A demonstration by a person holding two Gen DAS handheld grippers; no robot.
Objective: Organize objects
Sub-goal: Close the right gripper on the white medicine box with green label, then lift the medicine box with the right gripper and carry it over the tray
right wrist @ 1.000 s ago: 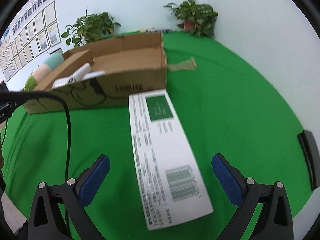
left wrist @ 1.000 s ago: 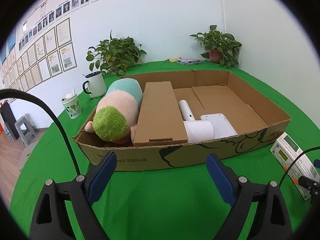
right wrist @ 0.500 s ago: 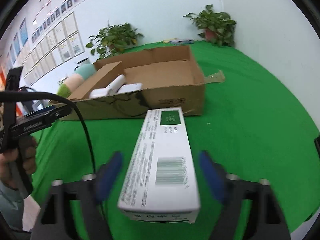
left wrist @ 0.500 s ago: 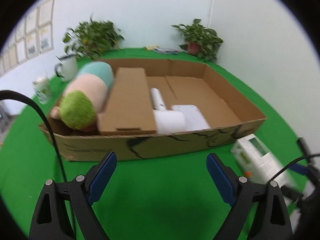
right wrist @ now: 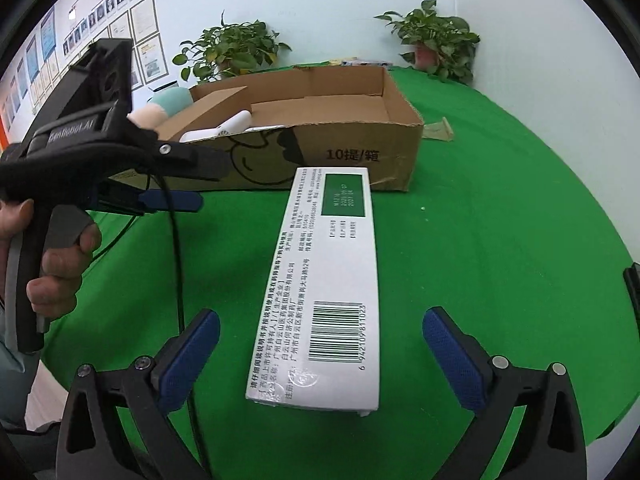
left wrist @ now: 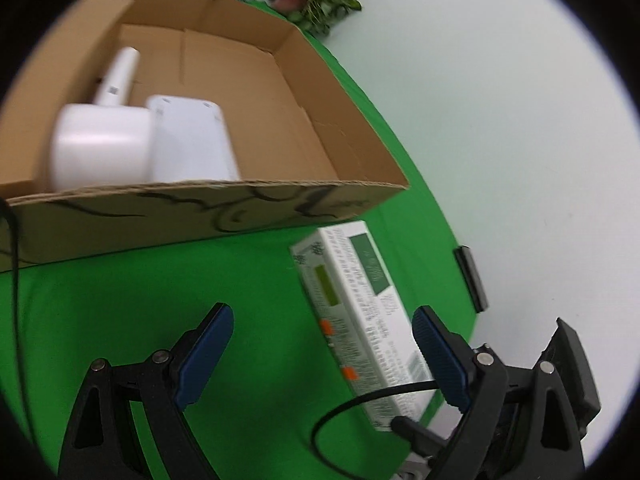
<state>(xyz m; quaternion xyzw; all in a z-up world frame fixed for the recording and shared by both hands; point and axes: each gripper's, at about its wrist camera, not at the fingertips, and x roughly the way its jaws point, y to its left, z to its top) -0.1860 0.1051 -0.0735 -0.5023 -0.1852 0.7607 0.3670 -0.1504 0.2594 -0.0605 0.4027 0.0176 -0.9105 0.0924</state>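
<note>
Long white carton (right wrist: 324,280) lies flat on the green cloth (right wrist: 500,260), just in front of the cardboard box (right wrist: 332,152), its far end near the box's front wall. Nothing is gripped.

Right gripper (right wrist: 320,354): jaws wide, empty; the carton's near end sits between the blue pads (right wrist: 452,364), clear of both. Left gripper (left wrist: 322,354): also wide and empty, held over bare cloth with the carton off toward its right finger.

Box already holds a white appliance (left wrist: 132,136), a cardboard insert and a plush toy (right wrist: 164,108); bare floor is seen at its right end.

Step judged: pickup of the carton by the right gripper. It is best advanced further so the pads close across the short width, nearer mid-length, to limit droop. Squeeze to be kept light; thin card may crush. The cable (right wrist: 176,264) should be kept out of the jaws.
</note>
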